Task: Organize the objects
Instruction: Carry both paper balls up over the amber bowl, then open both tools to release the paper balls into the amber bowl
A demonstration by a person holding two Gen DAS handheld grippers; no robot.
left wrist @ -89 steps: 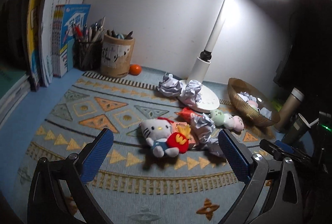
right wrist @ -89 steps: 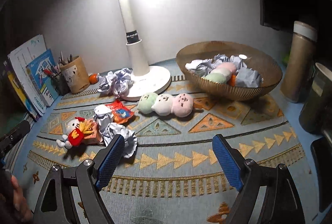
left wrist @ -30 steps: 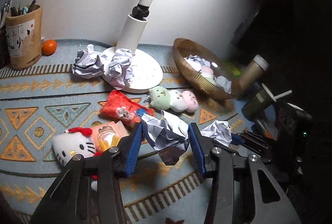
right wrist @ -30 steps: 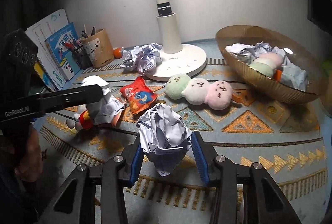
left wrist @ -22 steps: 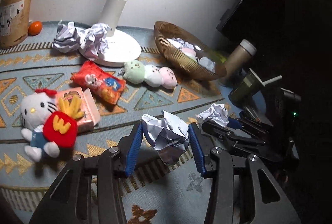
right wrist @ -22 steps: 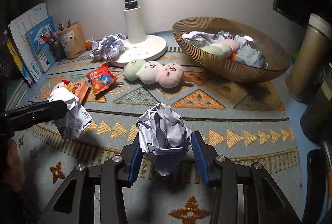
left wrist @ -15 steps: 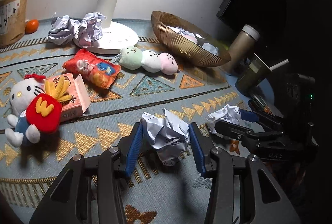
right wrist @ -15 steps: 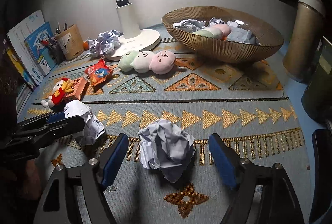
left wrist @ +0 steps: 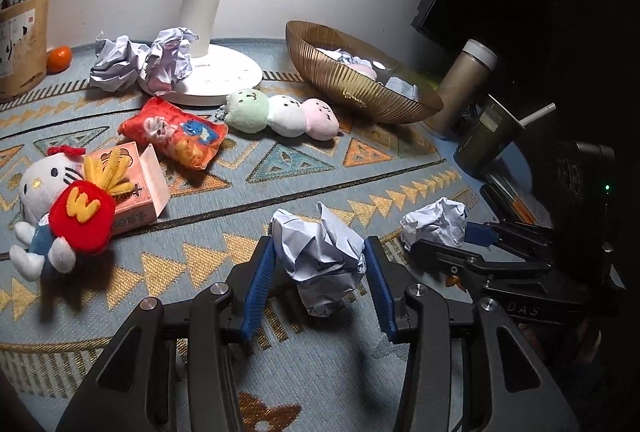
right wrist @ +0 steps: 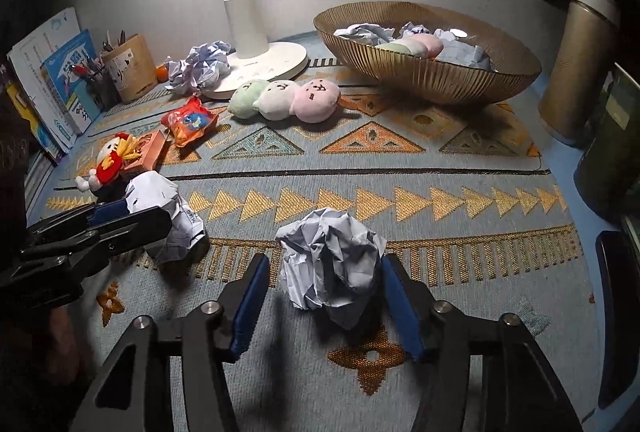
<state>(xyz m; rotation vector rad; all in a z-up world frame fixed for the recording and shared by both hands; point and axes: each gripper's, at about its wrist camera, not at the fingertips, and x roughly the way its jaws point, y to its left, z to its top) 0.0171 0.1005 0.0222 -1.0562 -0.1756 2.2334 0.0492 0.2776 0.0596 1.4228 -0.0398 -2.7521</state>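
My left gripper (left wrist: 318, 270) is shut on a crumpled paper ball (left wrist: 318, 260) just above the patterned mat; it shows at the left of the right wrist view (right wrist: 160, 216). My right gripper (right wrist: 326, 298) is open around a second paper ball (right wrist: 332, 264) that lies on the mat near its front edge; its left pad stands apart from the paper. That ball and gripper appear at the right of the left wrist view (left wrist: 434, 222). Further paper balls (left wrist: 140, 64) lie by the lamp base.
A gold wire bowl (right wrist: 436, 76) at the back right holds paper and plush. A three-ball plush (right wrist: 286, 100), snack bag (right wrist: 190, 122), pink box (left wrist: 132, 184) and Hello Kitty plush (left wrist: 60, 208) lie on the mat. The lamp (right wrist: 248, 44), pen cup (right wrist: 130, 72), thermos (right wrist: 580, 60) and dark cup (left wrist: 486, 136) ring it.
Both grippers carried paper balls from the toy pile to the mat's front. The right gripper then opened and its ball rests on the mat. The left gripper stays shut on its ball.
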